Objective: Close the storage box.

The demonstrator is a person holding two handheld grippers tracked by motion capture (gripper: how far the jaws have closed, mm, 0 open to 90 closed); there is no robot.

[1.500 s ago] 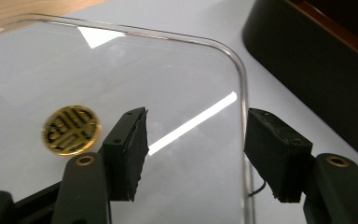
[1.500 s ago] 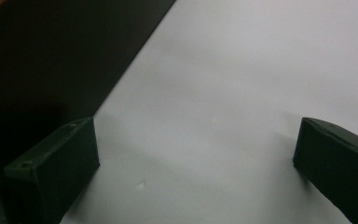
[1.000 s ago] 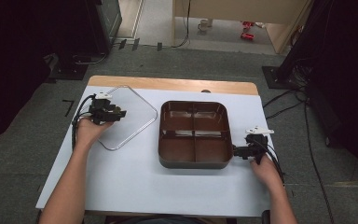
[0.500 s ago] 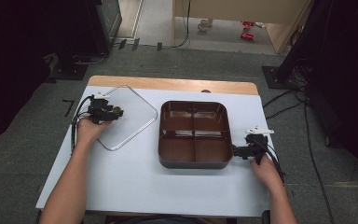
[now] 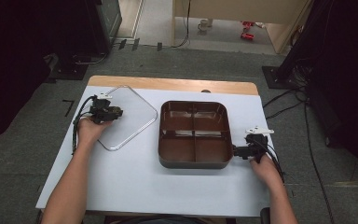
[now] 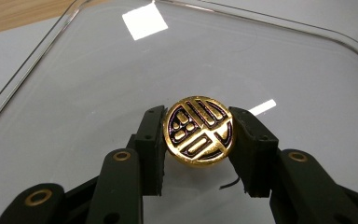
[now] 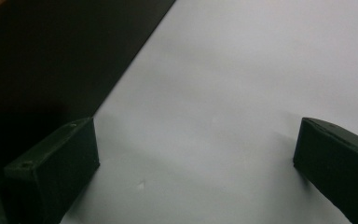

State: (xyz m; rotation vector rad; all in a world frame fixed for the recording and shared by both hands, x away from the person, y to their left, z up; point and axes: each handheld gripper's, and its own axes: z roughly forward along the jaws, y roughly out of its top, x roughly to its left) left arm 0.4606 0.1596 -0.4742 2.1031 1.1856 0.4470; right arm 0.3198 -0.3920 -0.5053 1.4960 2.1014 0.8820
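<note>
A clear square lid (image 5: 131, 122) lies flat on the left of the table, with a round gold knob (image 6: 198, 131) bearing a dark pattern at its middle. My left gripper (image 6: 198, 136) has just been closing, and its pads now press on both sides of the knob. In the high view the left gripper (image 5: 117, 112) rests over the lid. A brown tray (image 5: 194, 104) with four compartments sits at the centre. My right gripper (image 5: 237, 150) stands open beside the tray's near right corner. In the right gripper view, the right gripper (image 7: 196, 149) has bare table between its jaws and the dark tray wall (image 7: 51, 60) to the left.
The white table top (image 5: 121, 182) has a wooden strip (image 5: 168, 84) along its far edge. Cables (image 5: 279, 107) trail on the floor to the right. Dark stands border the table on both sides.
</note>
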